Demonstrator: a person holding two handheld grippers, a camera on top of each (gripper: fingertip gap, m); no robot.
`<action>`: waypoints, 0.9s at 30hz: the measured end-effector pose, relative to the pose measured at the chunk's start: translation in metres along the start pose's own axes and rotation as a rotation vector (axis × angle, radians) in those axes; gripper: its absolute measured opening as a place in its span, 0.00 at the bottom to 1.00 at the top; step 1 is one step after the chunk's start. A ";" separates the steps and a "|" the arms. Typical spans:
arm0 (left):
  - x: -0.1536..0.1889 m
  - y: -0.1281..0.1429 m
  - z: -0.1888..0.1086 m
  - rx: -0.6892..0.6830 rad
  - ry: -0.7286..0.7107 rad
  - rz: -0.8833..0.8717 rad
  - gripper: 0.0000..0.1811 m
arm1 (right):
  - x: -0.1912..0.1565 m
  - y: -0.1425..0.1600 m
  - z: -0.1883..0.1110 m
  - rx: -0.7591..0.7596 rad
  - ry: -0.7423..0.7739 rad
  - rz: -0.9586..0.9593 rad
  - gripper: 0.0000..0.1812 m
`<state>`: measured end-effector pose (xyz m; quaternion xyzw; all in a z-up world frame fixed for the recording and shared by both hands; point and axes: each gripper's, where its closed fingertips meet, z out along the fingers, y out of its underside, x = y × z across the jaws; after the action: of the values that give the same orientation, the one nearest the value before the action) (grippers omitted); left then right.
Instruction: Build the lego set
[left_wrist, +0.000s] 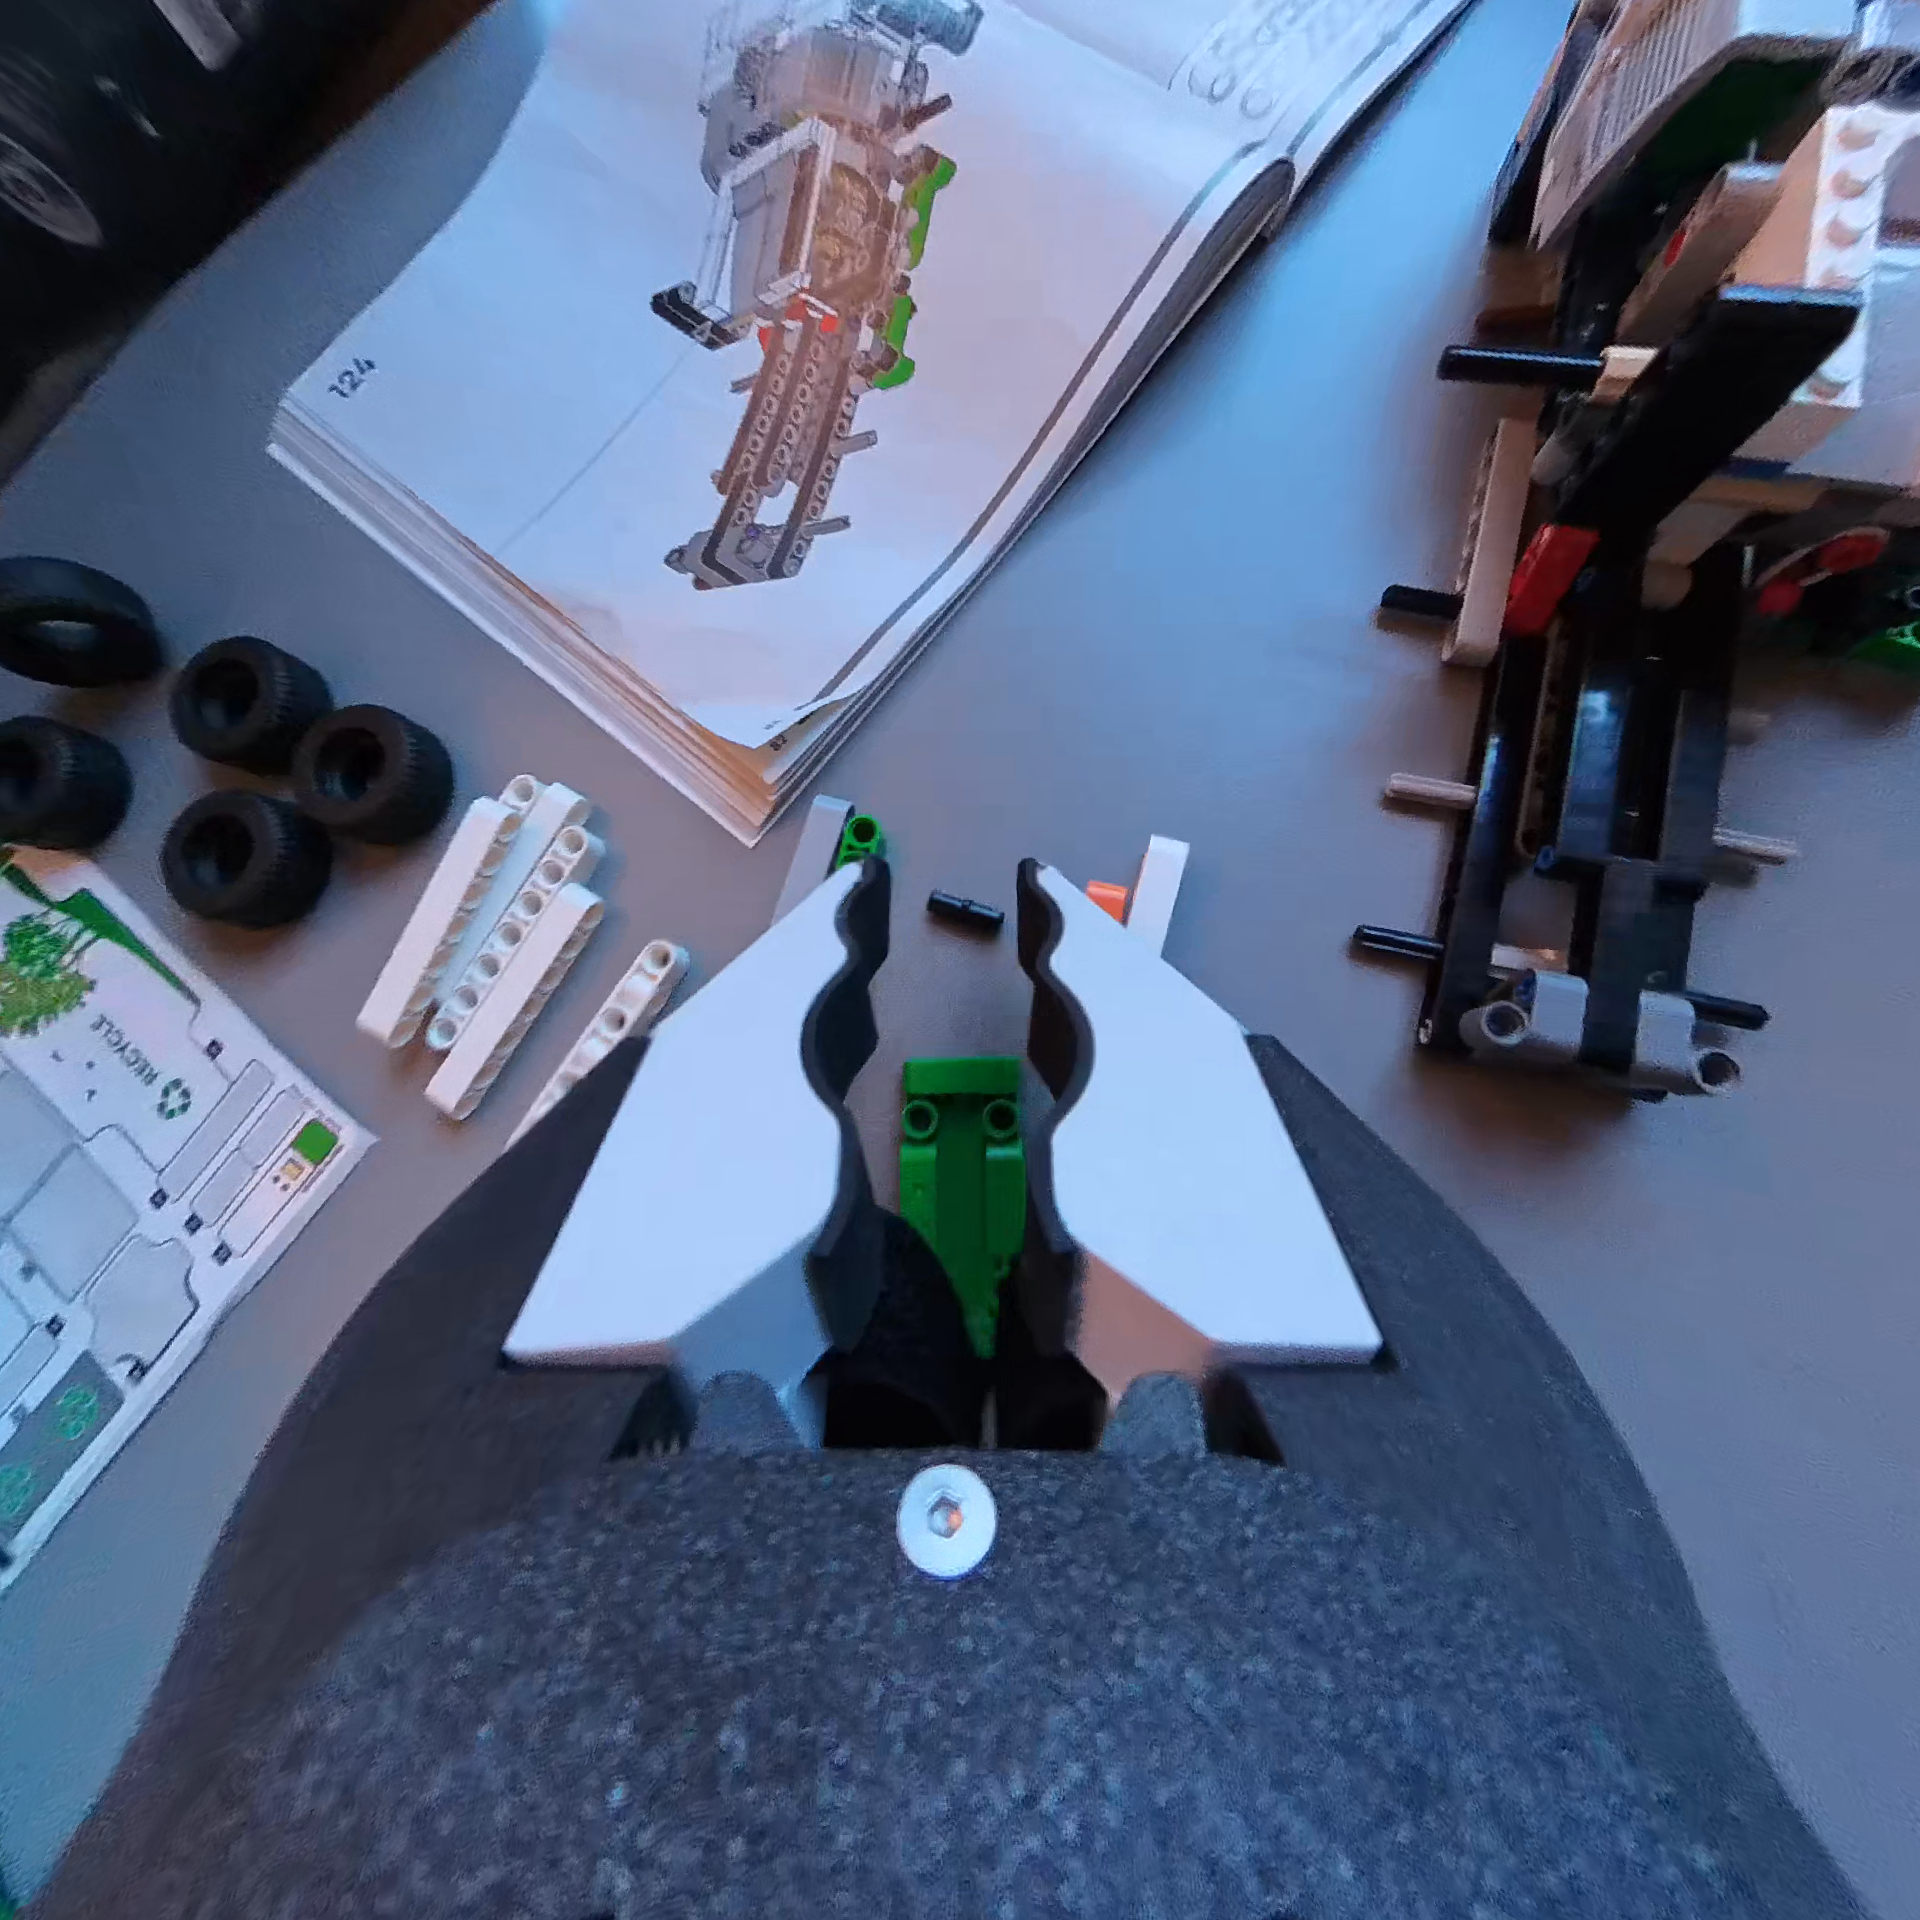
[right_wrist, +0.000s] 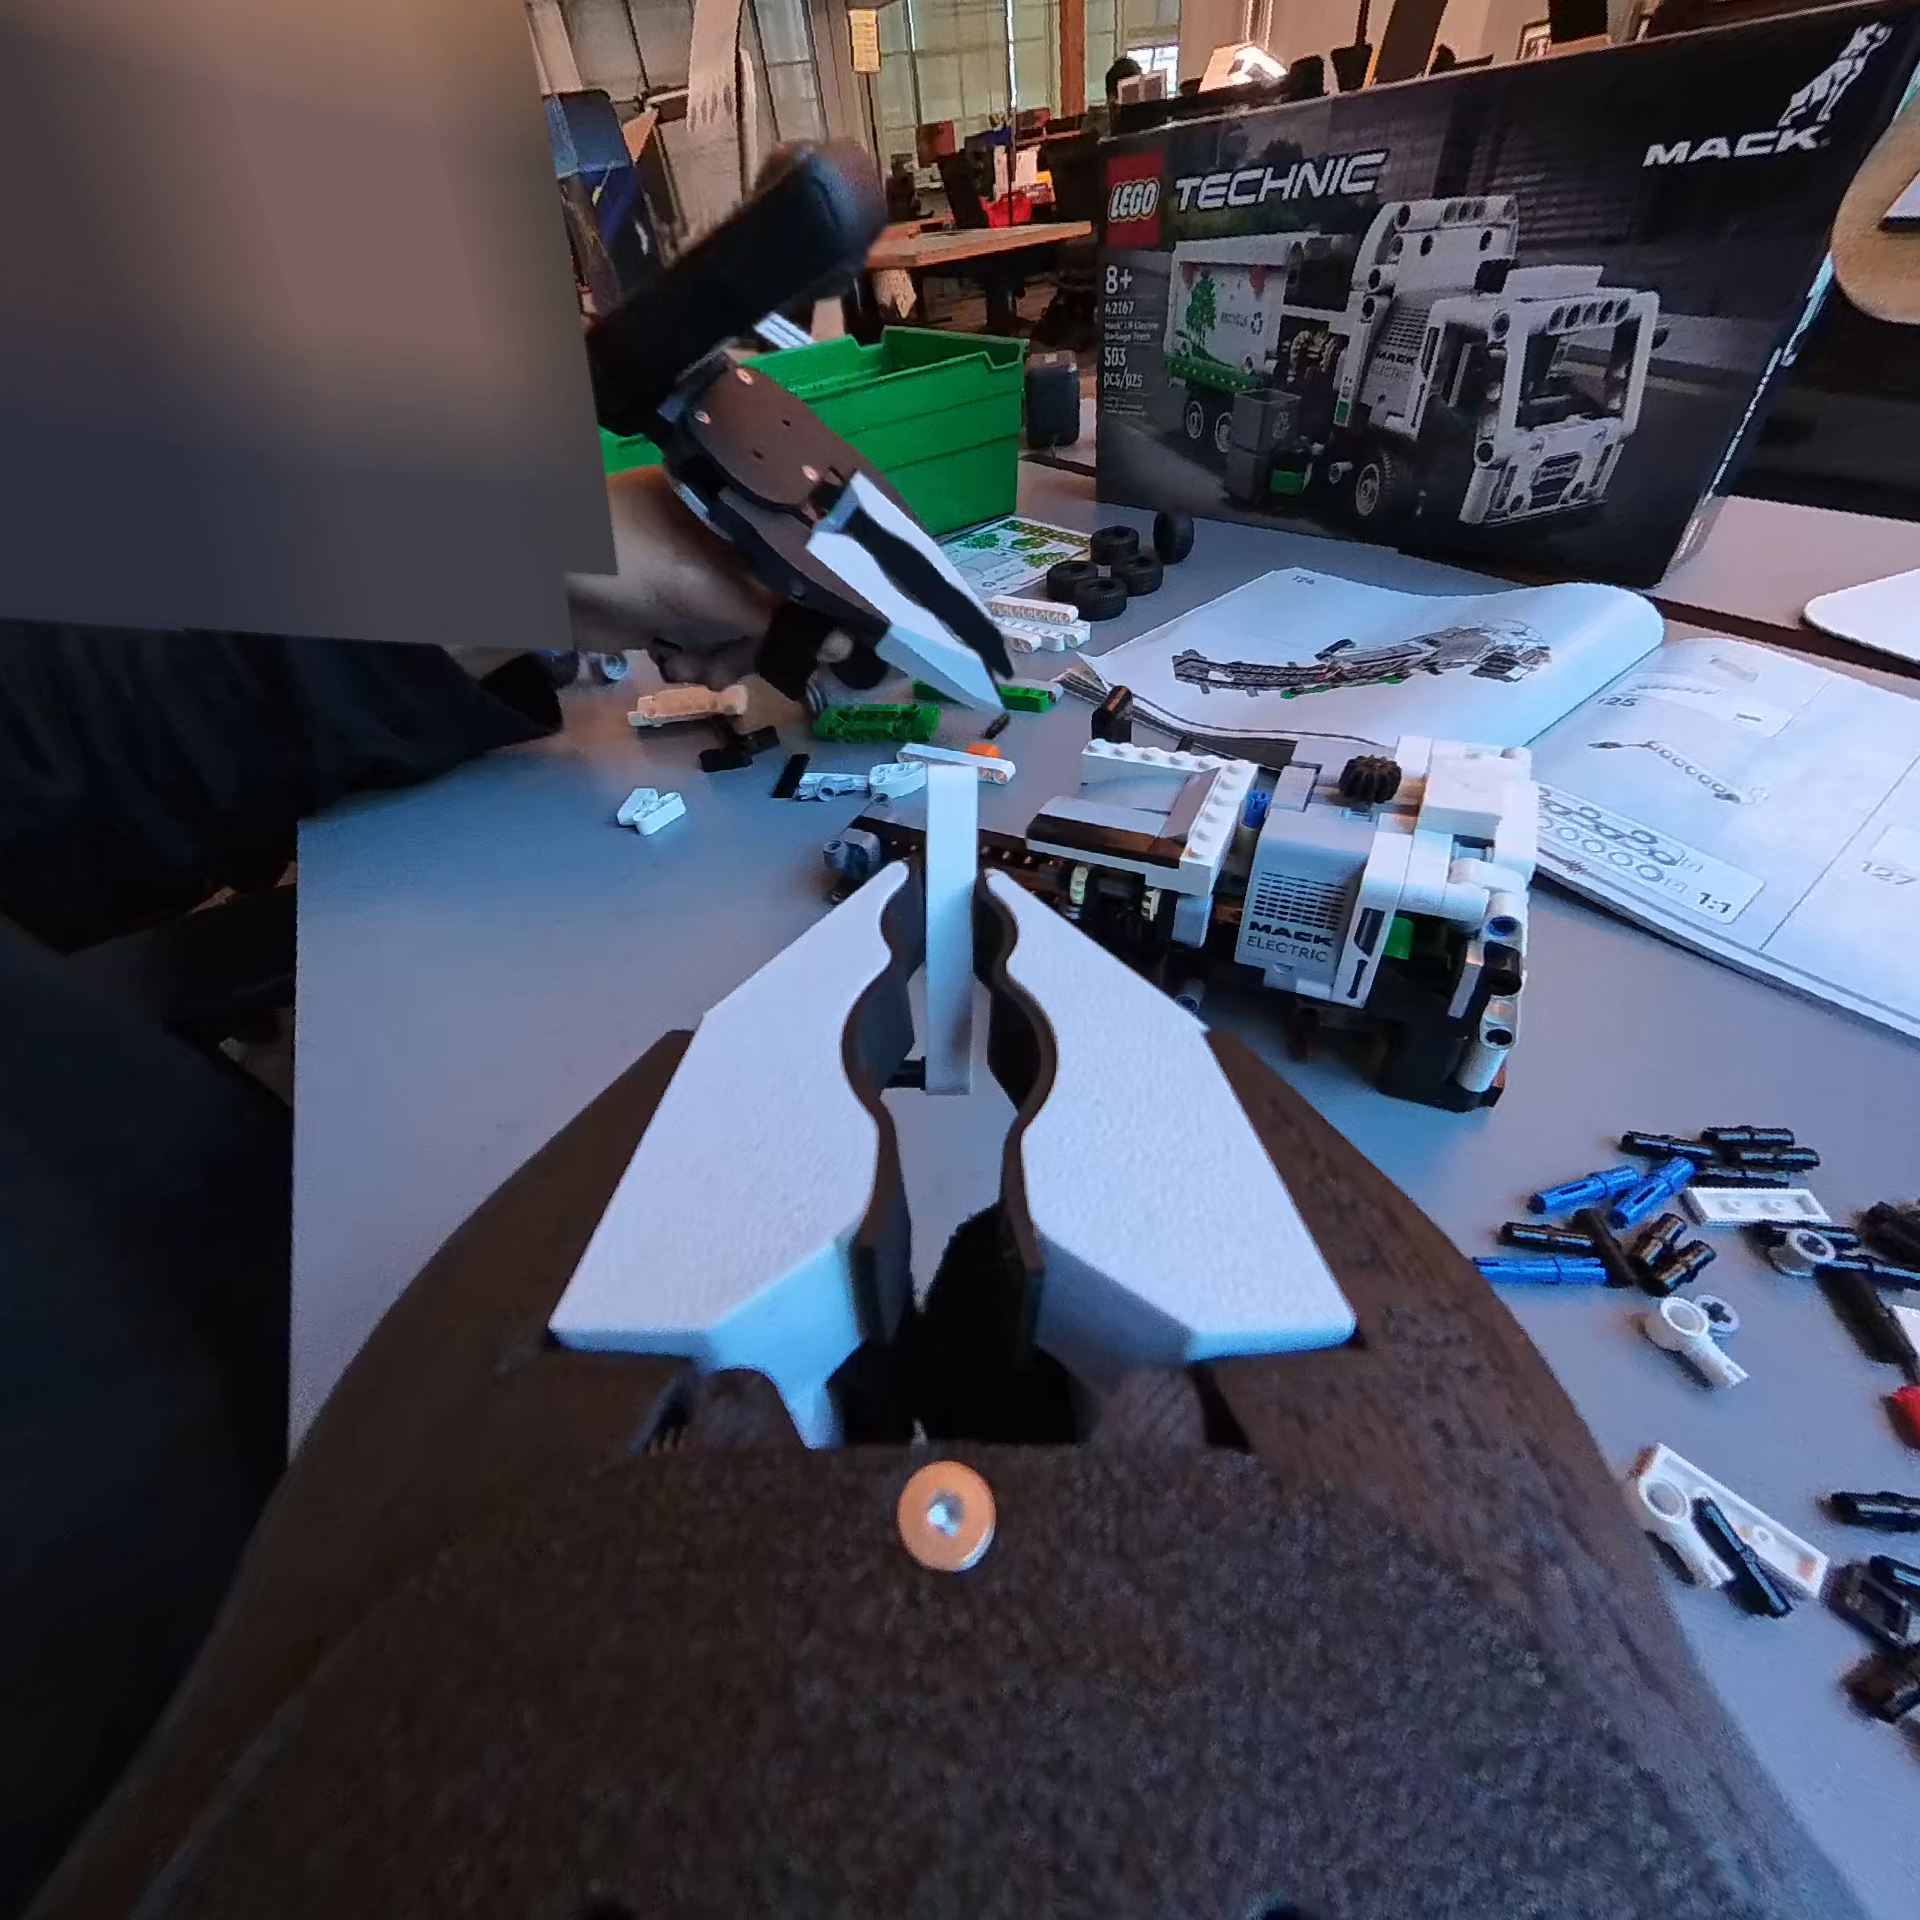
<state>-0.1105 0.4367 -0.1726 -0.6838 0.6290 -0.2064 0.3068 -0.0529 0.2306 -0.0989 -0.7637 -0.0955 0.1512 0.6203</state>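
The right gripper (right_wrist: 948, 914) is clamped on a white beam (right_wrist: 950, 935), pinched flat between its fingers with the top end sticking up clear of the tips, over the counter (right_wrist: 468, 935) just in front of the half-built truck (right_wrist: 1288, 904). The beam looks light, stiff and smooth, so the flat-side pinch suits it; a grip nearer the middle would probably keep it from pivoting when pressed onto pins. The left gripper (left_wrist: 954, 904) has its jaws apart and holds nothing, tips hovering low on either side of a small black pin (left_wrist: 965, 907) lying on the counter. That pin is tiny and round, likely to roll or skid, and is best taken across its barrel. A green piece (left_wrist: 961, 1164) lies under the left gripper, between the fingers but not gripped. Beyond it the manual (left_wrist: 831, 312) lies open; white beams (left_wrist: 488, 925) and tyres (left_wrist: 249, 779) sit to the left, the truck chassis (left_wrist: 1579, 831) to the right. In the right wrist view, loose pins (right_wrist: 1662, 1195) are scattered by the truck, and the box (right_wrist: 1455, 332) stands behind.
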 end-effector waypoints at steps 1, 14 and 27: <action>-0.001 0.000 -0.005 0.007 -0.008 -0.009 0.13 | 0.001 0.001 0.000 0.000 -0.002 0.003 0.04; 0.003 0.013 0.008 -0.040 -0.085 -0.223 0.12 | -0.001 -0.006 -0.001 0.043 -0.080 0.086 0.04; 0.002 0.014 0.008 -0.114 -0.133 -0.162 0.09 | -0.005 -0.007 0.001 0.038 -0.129 0.113 0.04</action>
<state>-0.1153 0.4356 -0.1881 -0.7607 0.5609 -0.1487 0.2909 -0.0576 0.2313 -0.0921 -0.7444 -0.0893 0.2367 0.6179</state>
